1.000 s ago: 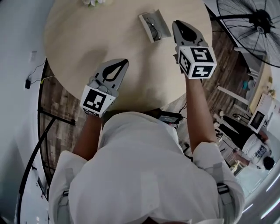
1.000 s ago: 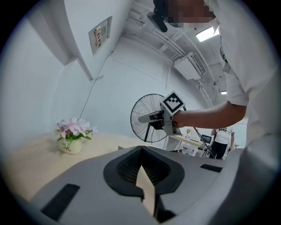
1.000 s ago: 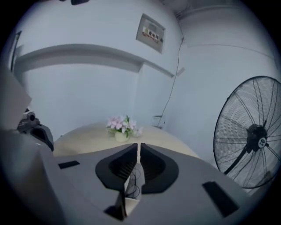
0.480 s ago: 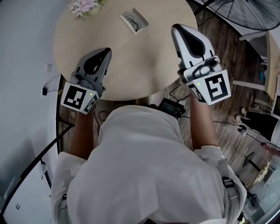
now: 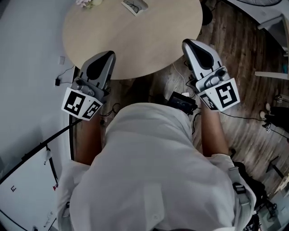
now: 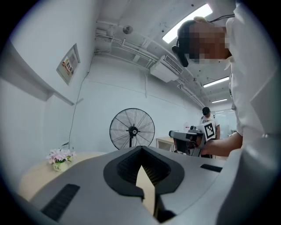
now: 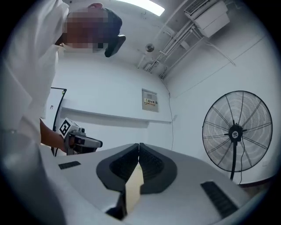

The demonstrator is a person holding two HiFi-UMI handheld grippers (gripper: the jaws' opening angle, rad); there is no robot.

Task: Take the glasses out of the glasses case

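Jaws of the left gripper [image 5: 107, 55] and right gripper [image 5: 190, 43] are pressed together on nothing and have been drawn back past the table [image 5: 149, 40] edge, so the glasses case [image 5: 141, 4], glasses [image 5: 132, 6] inside, is left farther off at twelve o'clock.

A round, pale wooden table [image 5: 135, 40] stood on a dark plank floor [image 5: 244, 49]. A small pot of pink flowers [image 6: 59, 157] sat near the table's rim. A thin black cable [image 5: 246, 118] trailed over the floor, and a black box [image 5: 183, 102] lay on the boards just off the table's edge. A tall standing fan [image 7: 235, 132] stood before the white wall [image 7: 109, 88], which carried a small framed notice [image 7: 150, 100] higher up, apart from the fan. An air-conditioning unit [image 6: 164, 70] and pipes [image 6: 125, 44] hung under the ceiling, where a strip light [image 6: 189, 22] was lit. A person in a dark cap [image 6: 206, 115] stood far back.
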